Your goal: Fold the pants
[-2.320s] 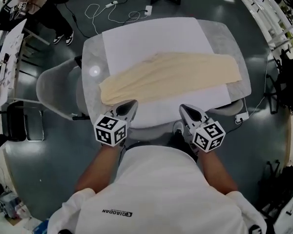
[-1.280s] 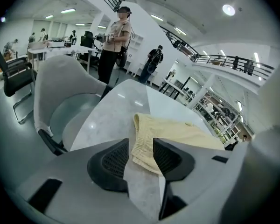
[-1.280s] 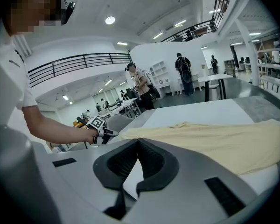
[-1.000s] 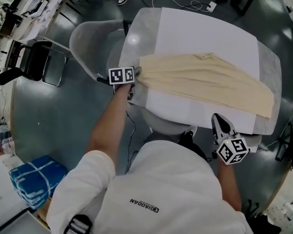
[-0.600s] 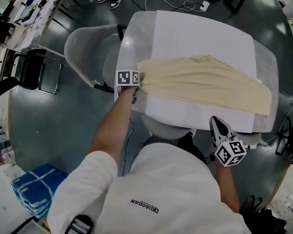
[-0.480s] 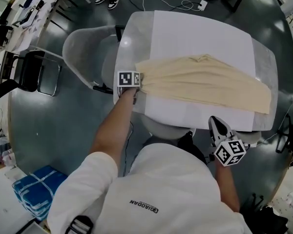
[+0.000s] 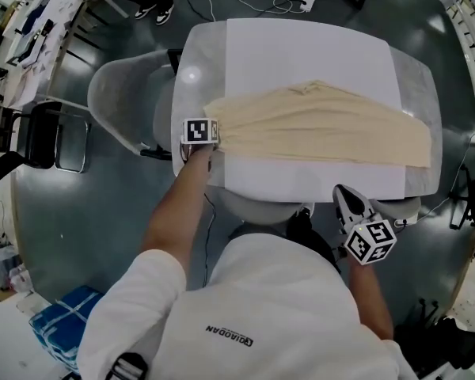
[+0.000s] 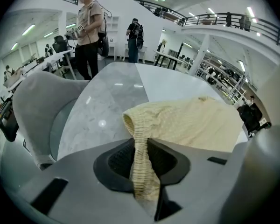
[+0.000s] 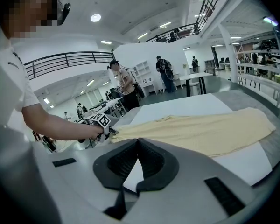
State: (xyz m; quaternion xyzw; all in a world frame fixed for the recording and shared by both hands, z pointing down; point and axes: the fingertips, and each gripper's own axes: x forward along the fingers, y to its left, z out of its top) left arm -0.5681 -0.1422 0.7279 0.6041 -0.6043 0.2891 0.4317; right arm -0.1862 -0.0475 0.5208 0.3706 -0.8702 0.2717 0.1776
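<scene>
Pinching pants [image 8: 191,125] by waistband with left tool [image 8: 141,146], just tightened. Spread flat along surface [image 7: 196,62] otherwise. Holding right tool [image 9: 137,143] closed, empty.

Scene is lit evenly by ceiling lamps [image 9: 95,17]; a small glare spot [image 7: 191,74] is seen on the tabletop [image 7: 202,46]. Fisheye bending and darkened corners are noted in every view; shadows faint.

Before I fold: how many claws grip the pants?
1. The left claw, jaws just closing, pinches the pants by the waistband at the left end of the table. The right claw, shut and empty, is off them.
</scene>
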